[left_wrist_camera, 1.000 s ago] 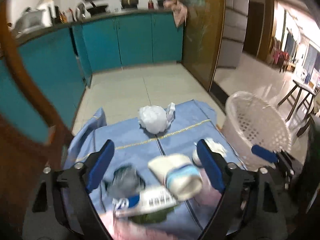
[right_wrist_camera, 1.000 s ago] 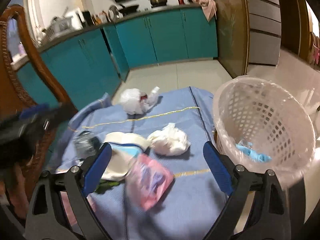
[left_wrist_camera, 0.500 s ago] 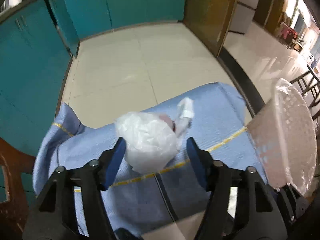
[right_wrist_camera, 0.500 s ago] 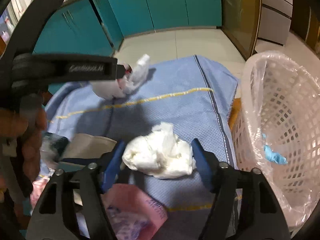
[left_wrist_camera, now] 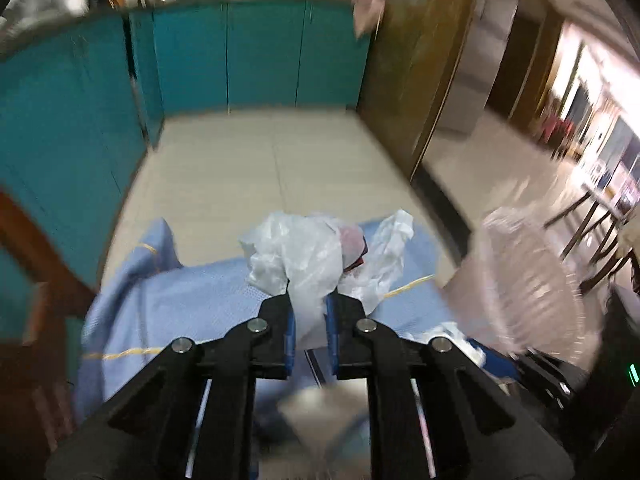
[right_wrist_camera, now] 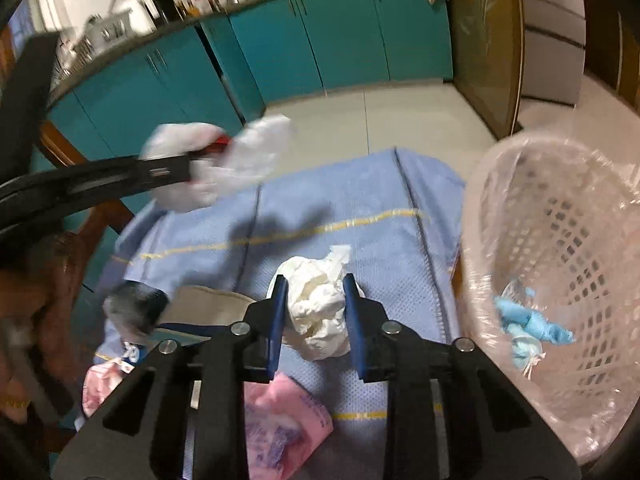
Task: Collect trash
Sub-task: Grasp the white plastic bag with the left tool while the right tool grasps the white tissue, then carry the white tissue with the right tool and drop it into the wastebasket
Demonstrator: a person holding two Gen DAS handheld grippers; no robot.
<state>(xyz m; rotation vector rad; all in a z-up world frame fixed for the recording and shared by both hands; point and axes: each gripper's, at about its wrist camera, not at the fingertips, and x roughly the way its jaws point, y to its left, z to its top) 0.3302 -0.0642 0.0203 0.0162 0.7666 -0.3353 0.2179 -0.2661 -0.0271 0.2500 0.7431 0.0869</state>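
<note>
Over the blue cloth [right_wrist_camera: 360, 240], left claw [left_wrist_camera: 308, 312] has just pinched the plastic bag [left_wrist_camera: 304, 248], right claw [right_wrist_camera: 314, 300] the crumpled tissue [right_wrist_camera: 320, 308].

A blue cloth [right_wrist_camera: 360, 216] crossed by yellow and dark stripes is seen. On it, white tissue [right_wrist_camera: 320, 304] and a pink packet [right_wrist_camera: 280, 432]; beside it, a pale pink lattice basket [right_wrist_camera: 560, 240].

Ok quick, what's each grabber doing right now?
Left gripper: jaws just closed, shut on the plastic bag.
Right gripper: jaws just closed, shut on the tissue wad.
</note>
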